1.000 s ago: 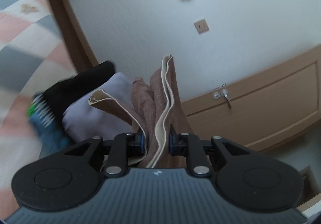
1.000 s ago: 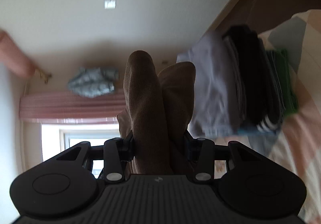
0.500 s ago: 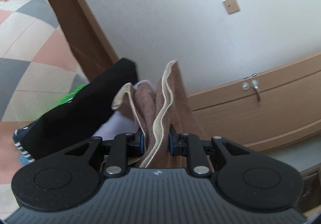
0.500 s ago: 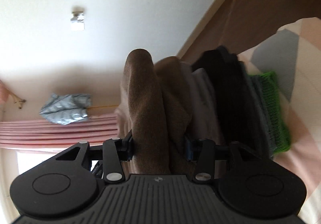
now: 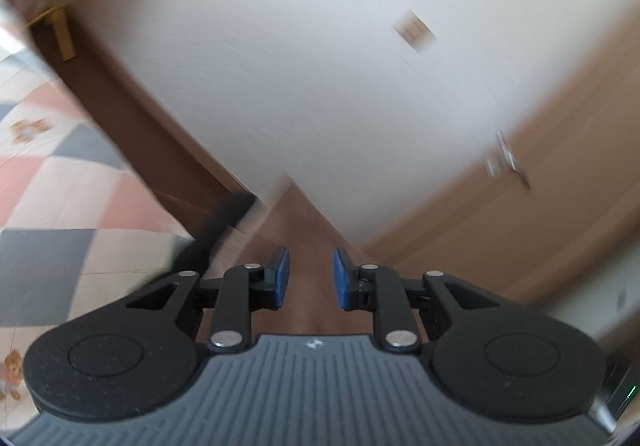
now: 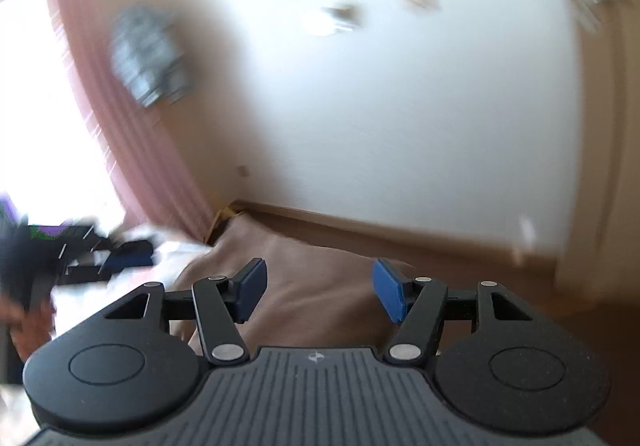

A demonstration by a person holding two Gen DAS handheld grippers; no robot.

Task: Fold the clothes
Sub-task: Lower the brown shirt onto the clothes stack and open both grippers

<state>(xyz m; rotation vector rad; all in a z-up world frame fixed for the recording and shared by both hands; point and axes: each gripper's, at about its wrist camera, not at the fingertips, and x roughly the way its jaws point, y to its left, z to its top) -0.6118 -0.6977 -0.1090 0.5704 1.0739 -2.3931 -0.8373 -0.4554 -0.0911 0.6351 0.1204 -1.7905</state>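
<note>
a: both sets of fingers are released now — half a second ago each was clenched on the brown garment.

b: left gripper has a narrow gap, right gripper a wide one; neither holds anything.

a: and the brown garment?

b: lying below both, spreading toward 12 o'clock. i'd judge it set down on the stack — this piece looks finished. the views are blurred.

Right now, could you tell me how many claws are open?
2: the left claw is open over brown cloth, and the right claw is open above it too.
</note>
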